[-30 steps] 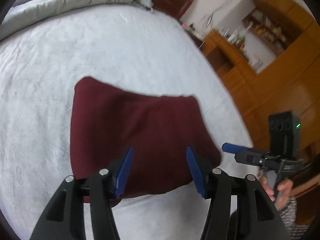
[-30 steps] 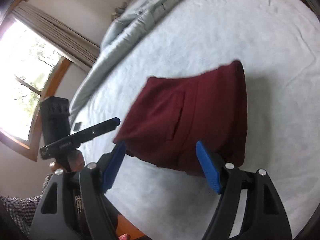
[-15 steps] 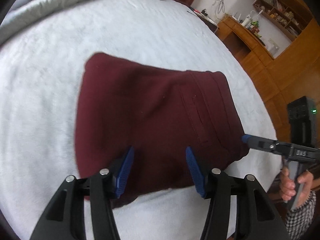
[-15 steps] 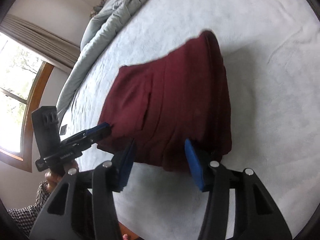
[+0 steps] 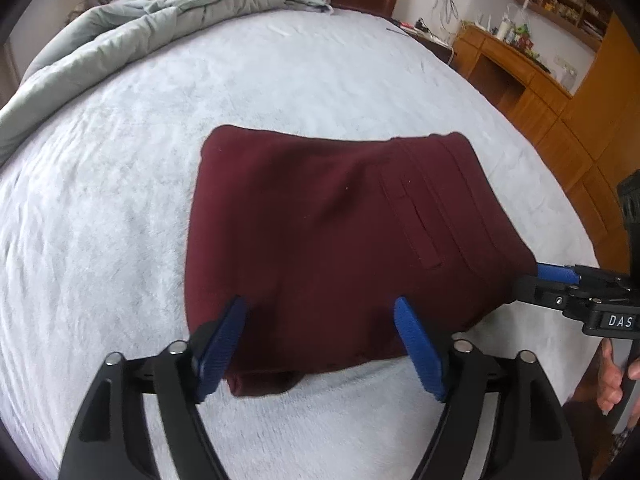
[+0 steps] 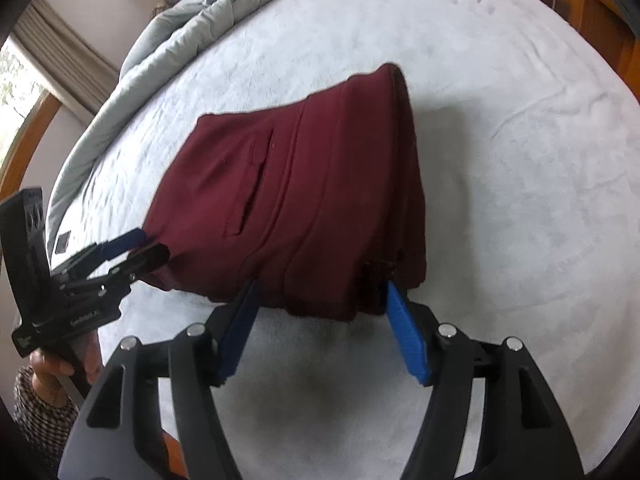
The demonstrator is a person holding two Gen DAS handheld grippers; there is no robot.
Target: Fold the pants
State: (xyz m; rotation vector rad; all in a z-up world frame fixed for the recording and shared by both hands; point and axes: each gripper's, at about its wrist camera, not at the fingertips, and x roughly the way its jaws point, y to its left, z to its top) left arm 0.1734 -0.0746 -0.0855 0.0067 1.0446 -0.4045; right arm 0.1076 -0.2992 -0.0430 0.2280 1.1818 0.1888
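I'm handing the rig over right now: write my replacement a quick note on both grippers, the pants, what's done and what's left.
Left gripper: jaws open, holding nothing, at the near edge of the pants.
Right gripper: jaws open, holding nothing, at the pants' near end; from the left wrist view its tips touch the right corner.
Pants: maroon, lying folded in a compact stack on the pale bedspread, pocket side up. Grey duvet bunched at the far end.
Done: the folds appear made.
Left: probably only squaring the near edge, where a layer sticks out, or one last fold if wanted.
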